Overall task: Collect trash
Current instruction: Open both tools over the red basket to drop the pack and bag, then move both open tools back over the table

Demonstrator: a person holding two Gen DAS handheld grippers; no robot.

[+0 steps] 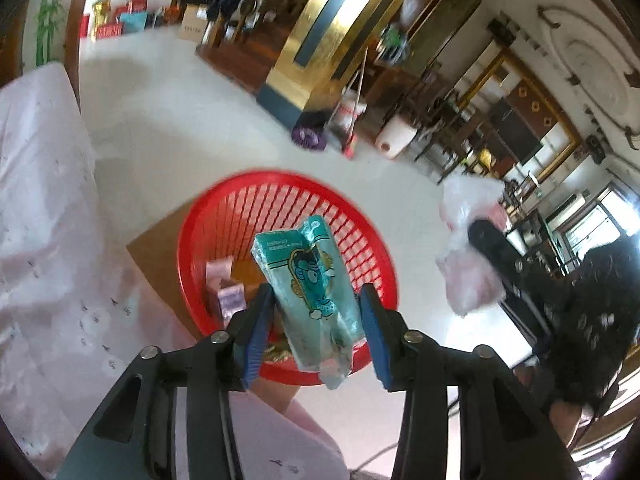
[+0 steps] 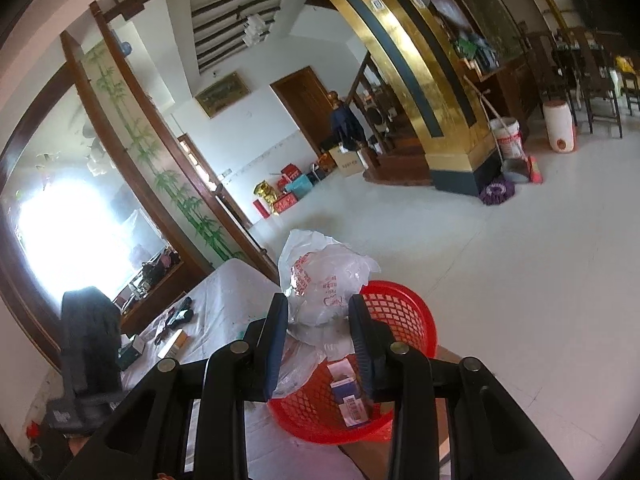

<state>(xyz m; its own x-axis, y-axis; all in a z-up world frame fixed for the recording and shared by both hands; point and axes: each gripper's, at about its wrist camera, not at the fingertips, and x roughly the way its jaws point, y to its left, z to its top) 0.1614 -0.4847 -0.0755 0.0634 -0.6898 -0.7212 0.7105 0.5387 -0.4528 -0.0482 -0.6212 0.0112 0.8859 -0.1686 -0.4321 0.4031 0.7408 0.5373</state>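
Note:
My left gripper (image 1: 316, 300) holds a teal tissue pack (image 1: 310, 292) between its blue pads, above the red plastic basket (image 1: 240, 196). The basket holds small boxes (image 1: 224, 280). My right gripper (image 2: 318, 308) is shut on a crumpled clear plastic bag with red print (image 2: 326, 276), held over the same red basket (image 2: 416, 312), which contains a small carton (image 2: 350, 396). In the left wrist view the bag (image 1: 468, 248) and the right gripper's dark finger show at the right.
The basket stands on a brown stool (image 1: 160, 248) beside a table under a white cloth (image 1: 44, 220), which carries a dark jacket (image 2: 88, 332) and small items (image 2: 176, 336). White tiled floor (image 2: 500, 248) lies beyond, with buckets and a broom (image 2: 512, 140).

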